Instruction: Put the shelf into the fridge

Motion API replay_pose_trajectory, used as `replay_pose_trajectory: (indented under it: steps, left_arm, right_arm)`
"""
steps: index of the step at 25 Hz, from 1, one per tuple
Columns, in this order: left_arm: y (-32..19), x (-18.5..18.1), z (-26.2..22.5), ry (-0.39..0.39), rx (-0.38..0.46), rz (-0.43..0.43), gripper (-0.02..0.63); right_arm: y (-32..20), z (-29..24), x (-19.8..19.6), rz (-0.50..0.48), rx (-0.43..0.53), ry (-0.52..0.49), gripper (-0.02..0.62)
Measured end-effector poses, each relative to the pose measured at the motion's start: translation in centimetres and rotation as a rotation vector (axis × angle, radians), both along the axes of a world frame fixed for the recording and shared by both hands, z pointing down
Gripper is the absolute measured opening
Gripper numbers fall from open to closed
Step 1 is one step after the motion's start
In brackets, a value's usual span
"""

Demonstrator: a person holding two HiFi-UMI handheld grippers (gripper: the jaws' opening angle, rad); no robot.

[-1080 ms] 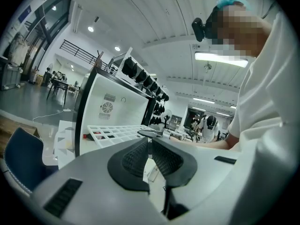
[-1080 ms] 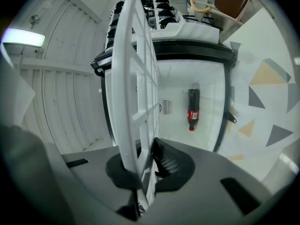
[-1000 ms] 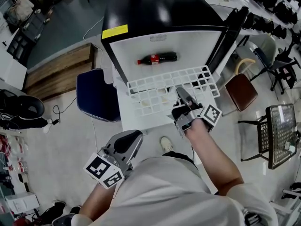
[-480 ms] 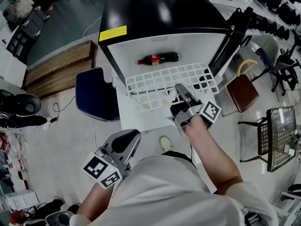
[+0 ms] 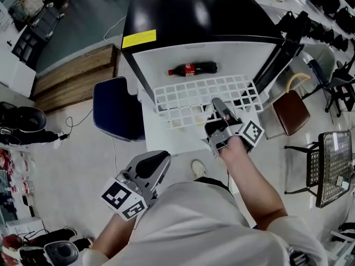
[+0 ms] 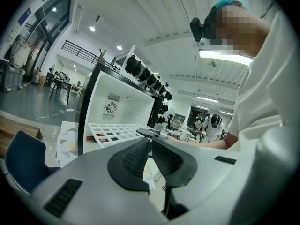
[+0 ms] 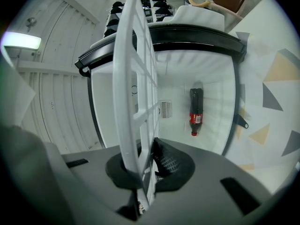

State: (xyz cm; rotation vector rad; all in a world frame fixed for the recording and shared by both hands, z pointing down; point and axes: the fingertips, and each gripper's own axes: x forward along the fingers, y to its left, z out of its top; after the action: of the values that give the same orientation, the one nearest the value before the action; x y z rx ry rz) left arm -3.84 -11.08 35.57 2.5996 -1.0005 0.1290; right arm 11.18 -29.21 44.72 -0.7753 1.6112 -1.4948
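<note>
A white grid shelf (image 5: 202, 97) is held level in front of the open black fridge (image 5: 194, 21), its far edge at the fridge's mouth. My right gripper (image 5: 219, 107) is shut on the shelf's near edge; in the right gripper view the shelf (image 7: 136, 83) runs edge-on between the pads. A cola bottle (image 5: 193, 68) lies inside the fridge, also seen in the right gripper view as the bottle (image 7: 196, 110). My left gripper (image 5: 150, 169) hangs low by the person's body, shut with nothing in it; its pads (image 6: 151, 154) meet.
The fridge door (image 5: 280, 51) stands open on the right. A dark blue chair seat (image 5: 115, 108) sits left of the fridge, a brown chair (image 5: 289, 111) and a wire stool (image 5: 330, 168) to the right. A wooden pallet (image 5: 75, 76) lies at the left.
The shelf and my right gripper have edged a little toward the fridge. The left gripper stays where it was.
</note>
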Motion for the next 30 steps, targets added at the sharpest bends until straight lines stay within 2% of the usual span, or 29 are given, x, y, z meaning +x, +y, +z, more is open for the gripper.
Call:
replay_pose_trajectory:
  steps: [30]
  left_arm:
    - [-1.1, -0.9, 0.7, -0.013, -0.006, 0.006, 0.037]
  right_arm:
    - [-0.7, 1.3, 0.1, 0.133, -0.037, -0.003, 0.029]
